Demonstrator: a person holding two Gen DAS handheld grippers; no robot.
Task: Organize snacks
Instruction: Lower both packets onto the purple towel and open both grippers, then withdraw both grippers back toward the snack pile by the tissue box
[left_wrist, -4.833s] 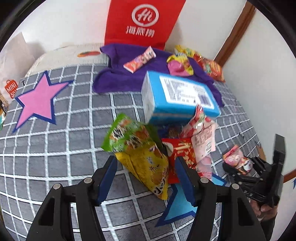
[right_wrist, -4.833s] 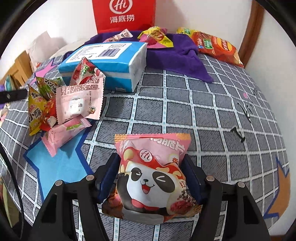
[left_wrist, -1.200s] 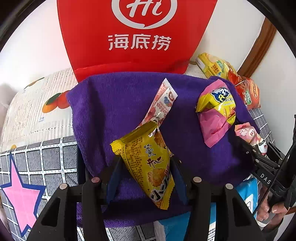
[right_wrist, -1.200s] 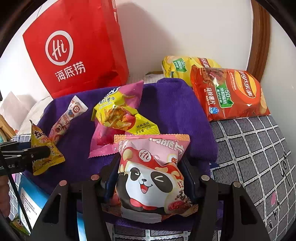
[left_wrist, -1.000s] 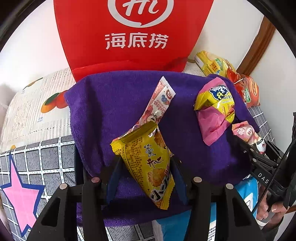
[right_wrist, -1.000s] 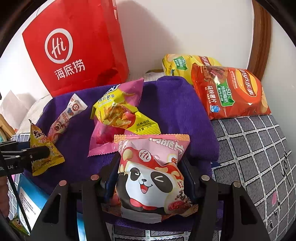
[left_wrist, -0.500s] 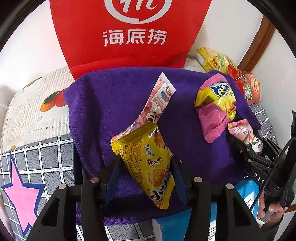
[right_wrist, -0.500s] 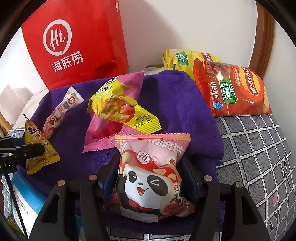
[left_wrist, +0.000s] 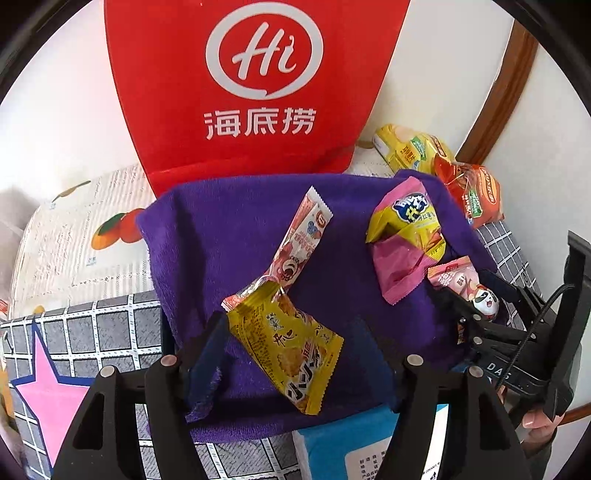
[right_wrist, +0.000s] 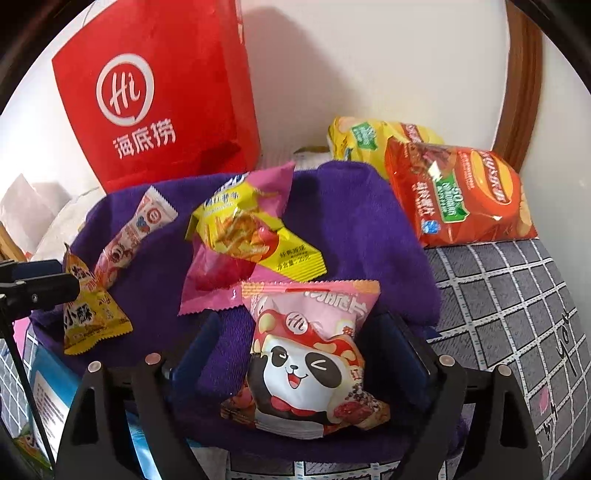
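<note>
A yellow cracker packet (left_wrist: 288, 347) lies on the purple towel (left_wrist: 229, 240) between the fingers of my left gripper (left_wrist: 291, 325). Its jaws are opening, and the right pad stands well off the packet. In the right wrist view, a pink panda packet (right_wrist: 306, 365) rests on the towel (right_wrist: 351, 221) inside my right gripper (right_wrist: 299, 325). Those jaws are opening too, with a gap on each side of the packet. A long pink strip snack (left_wrist: 299, 240) and a yellow-and-pink packet (left_wrist: 402, 236) also lie on the towel. The right gripper (left_wrist: 476, 317) shows at the left wrist view's right edge.
A red paper bag (left_wrist: 255, 85) stands against the wall behind the towel. An orange chip bag (right_wrist: 458, 195) and a yellow one (right_wrist: 369, 140) lie at the back right. A blue tissue box (left_wrist: 351, 443) sits under the towel's near edge, on the grey checked cover (left_wrist: 92, 339).
Both grippers' jaws have spread apart. The yellow packet and the panda packet, gripped before, have settled onto the purple towel. Neither hand has shifted much.
</note>
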